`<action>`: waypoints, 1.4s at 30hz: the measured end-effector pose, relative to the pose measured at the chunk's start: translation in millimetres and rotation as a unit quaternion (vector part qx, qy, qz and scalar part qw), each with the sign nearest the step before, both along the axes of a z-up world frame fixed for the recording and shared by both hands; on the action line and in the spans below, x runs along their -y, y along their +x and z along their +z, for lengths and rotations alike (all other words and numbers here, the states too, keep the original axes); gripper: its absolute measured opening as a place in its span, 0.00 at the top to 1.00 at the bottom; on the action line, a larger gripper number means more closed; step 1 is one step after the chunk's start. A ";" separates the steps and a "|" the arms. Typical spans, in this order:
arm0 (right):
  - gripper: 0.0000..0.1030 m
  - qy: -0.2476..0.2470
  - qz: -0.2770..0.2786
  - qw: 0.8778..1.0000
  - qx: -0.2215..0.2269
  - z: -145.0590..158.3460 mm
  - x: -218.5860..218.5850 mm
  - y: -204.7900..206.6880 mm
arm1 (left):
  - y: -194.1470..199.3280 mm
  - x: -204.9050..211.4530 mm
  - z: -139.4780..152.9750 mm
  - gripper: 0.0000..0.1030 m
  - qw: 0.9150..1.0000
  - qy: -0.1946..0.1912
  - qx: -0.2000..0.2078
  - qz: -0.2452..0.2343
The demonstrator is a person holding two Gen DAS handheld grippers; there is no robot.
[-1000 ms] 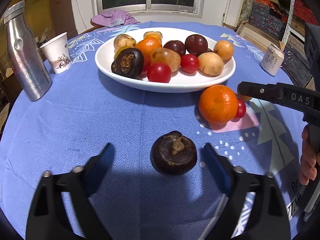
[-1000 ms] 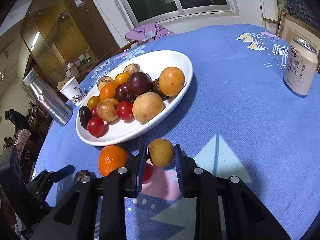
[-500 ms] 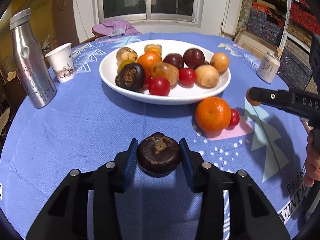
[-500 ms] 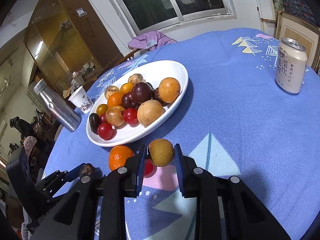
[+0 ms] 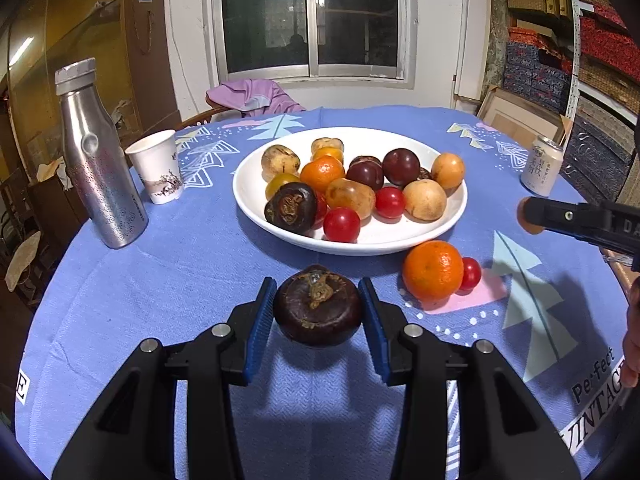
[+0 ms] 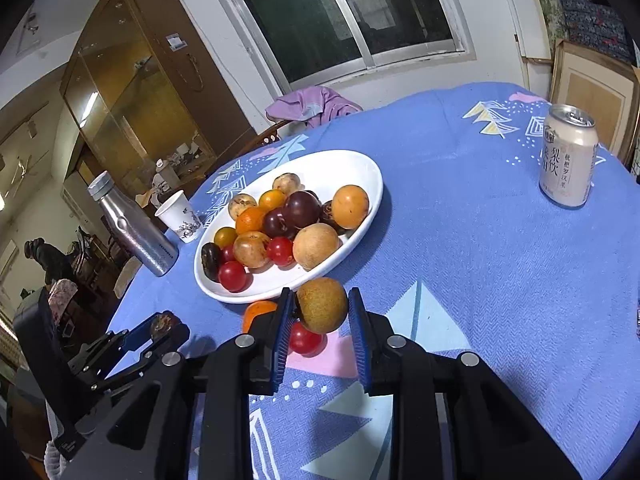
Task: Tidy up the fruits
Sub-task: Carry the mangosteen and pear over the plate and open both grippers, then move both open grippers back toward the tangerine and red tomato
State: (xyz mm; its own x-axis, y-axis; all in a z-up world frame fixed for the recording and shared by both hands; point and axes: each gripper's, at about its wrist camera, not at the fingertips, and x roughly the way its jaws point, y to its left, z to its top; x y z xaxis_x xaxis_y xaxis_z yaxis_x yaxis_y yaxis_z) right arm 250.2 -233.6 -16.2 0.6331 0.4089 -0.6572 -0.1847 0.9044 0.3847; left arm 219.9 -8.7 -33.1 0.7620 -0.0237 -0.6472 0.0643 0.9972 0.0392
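My left gripper [image 5: 318, 312] is shut on a dark purple mangosteen [image 5: 318, 306] and holds it above the blue cloth, in front of the white plate [image 5: 448, 220] piled with several fruits. My right gripper [image 6: 320, 320] is shut on a brown-yellow round fruit [image 6: 322, 305], held above the cloth near the plate's [image 6: 360, 232] front rim. An orange [image 5: 432, 270] and a cherry tomato [image 5: 470, 273] lie on the cloth right of the plate. The right gripper shows in the left wrist view [image 5: 532, 216], the left gripper in the right wrist view [image 6: 160, 326].
A steel bottle [image 5: 100, 160] and a paper cup [image 5: 158, 166] stand left of the plate. A drink can [image 6: 568, 156] stands at the right. A chair with a purple cloth [image 5: 250, 96] is behind the round table.
My left gripper closed on the mangosteen and lifted it off the cloth. My right gripper rose with the brown fruit still in it.
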 end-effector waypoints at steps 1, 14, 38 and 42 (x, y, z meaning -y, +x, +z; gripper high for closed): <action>0.73 0.001 0.002 1.000 0.003 1.4 -0.8 -2.2 | -0.6 -0.8 1.4 0.60 1.000 0.001 0.004 0.001; 0.73 -0.006 0.010 1.000 0.023 12.1 -9.8 -13.3 | 0.2 -3.8 13.6 0.60 1.000 0.010 0.026 0.013; 0.47 -0.017 0.032 0.999 -0.013 -0.2 -73.7 85.4 | 110.4 -12.3 11.9 0.32 0.999 -0.034 -0.011 0.029; 0.47 -0.020 0.033 0.999 0.004 12.3 -69.7 74.5 | 95.9 -12.4 20.8 0.30 0.999 -0.031 0.002 0.024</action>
State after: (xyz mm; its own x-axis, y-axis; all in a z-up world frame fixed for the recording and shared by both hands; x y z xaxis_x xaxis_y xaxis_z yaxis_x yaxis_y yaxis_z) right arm 324.7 -163.9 -4.0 0.6105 0.4246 -0.6686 -0.2482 0.9042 0.3476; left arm 315.7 3.7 -12.3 0.7661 -0.0277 -0.6421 0.0171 0.9996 -0.0226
